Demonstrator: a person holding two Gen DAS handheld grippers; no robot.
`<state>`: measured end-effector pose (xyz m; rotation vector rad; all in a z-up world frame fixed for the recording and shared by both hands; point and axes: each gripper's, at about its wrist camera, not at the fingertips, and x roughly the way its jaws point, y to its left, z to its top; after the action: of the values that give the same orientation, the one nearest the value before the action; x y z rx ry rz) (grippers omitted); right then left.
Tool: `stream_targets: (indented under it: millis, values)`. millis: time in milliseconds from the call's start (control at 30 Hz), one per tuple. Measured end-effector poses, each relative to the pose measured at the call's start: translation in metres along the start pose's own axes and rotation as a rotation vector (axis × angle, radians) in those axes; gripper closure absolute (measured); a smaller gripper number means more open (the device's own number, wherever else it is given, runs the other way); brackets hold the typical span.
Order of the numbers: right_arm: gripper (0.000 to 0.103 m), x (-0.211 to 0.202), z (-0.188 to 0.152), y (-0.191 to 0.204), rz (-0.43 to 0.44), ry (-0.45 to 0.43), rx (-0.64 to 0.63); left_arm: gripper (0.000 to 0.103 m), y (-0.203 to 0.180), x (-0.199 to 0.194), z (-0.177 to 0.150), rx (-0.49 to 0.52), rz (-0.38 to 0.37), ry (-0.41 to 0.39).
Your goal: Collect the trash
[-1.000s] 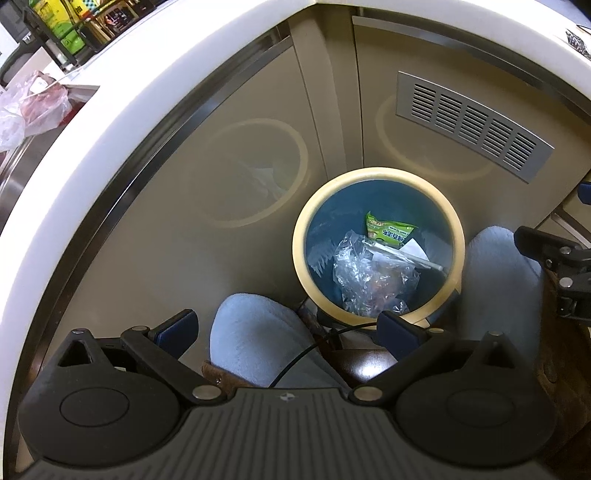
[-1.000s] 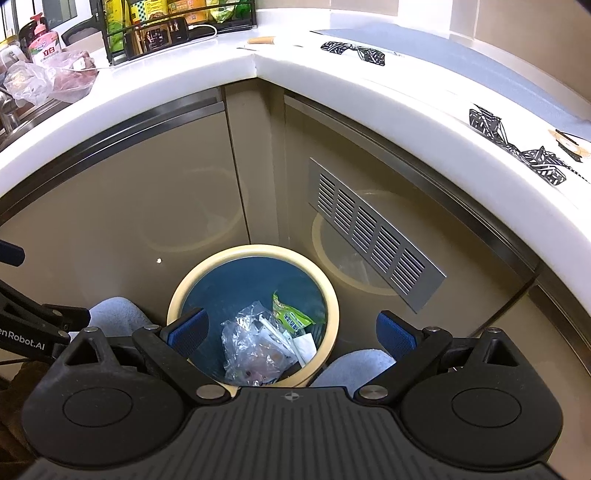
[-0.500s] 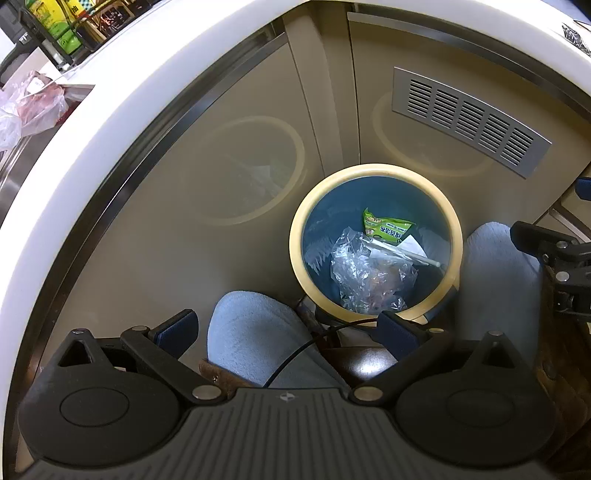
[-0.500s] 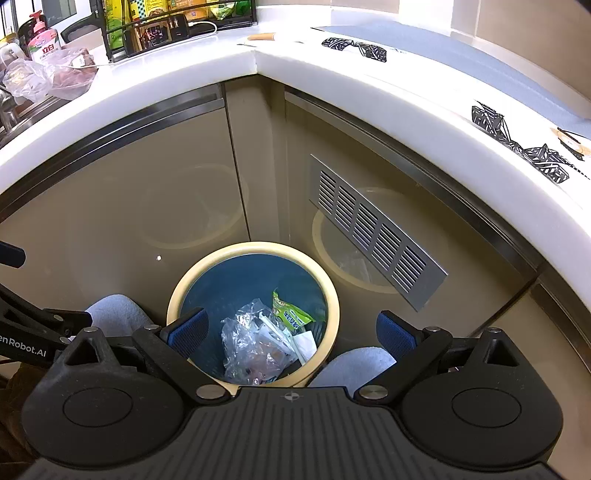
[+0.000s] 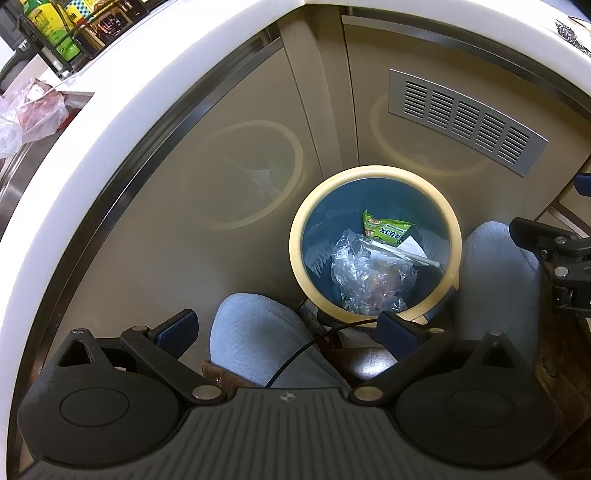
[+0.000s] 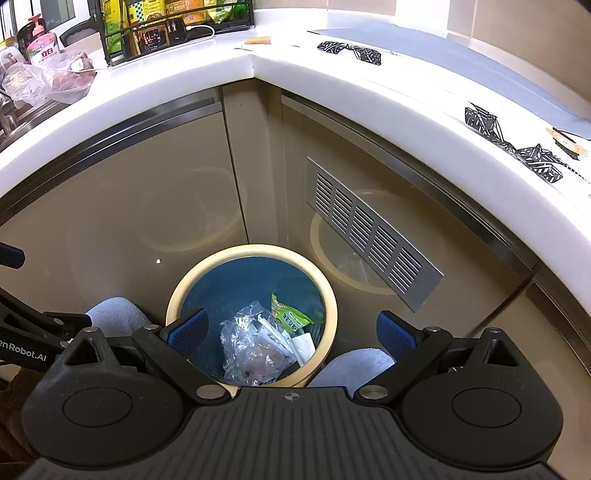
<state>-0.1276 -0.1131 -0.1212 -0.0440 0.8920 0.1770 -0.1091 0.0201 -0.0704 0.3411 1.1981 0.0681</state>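
Left wrist view: trash bin (image 5: 295,254) is the landmark, round, cream rim, blue inside, standing on the floor in the corner of the beige cabinets. Far left of the bin and above it, clear plastic bag (image 5: 33,114) on the white countertop (image 5: 122,96). Left gripper (image 5: 286,330) hangs above and just short of the bin, jaws spread wide, nothing between them. Pale blue slipper (image 5: 255,332) left of the bin, close to its rim; second one on the bin's right. Inside the bin: crumpled clear wrap (image 5: 365,277) near the front, green packet (image 5: 386,229) behind it toward the back wall, a white stick (image 5: 402,253) lying across between the two. Metal vent grille (image 5: 465,118) on the cabinet door behind and right of the bin.

Right wrist view: pink soap bottle (image 6: 42,46) on the counter far left of the bin, wire rack (image 6: 173,26) of bottles further right on the counter. Right gripper (image 6: 293,332) poised over the bin's near rim, jaws released and wide apart, empty; left pad over the rim, right pad outside it. Black-patterned scraps (image 6: 480,118) on the counter right of the bin, well above it
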Motion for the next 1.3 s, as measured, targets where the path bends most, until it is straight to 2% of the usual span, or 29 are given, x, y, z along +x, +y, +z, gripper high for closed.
stream_targets:
  millis: [1300]
  values:
    - [0.005,-0.0018,0.0001,0.0027,-0.013,-0.003,0.003,0.000,-0.0014,-0.0002,0.0011,0.010,0.009,0.001]
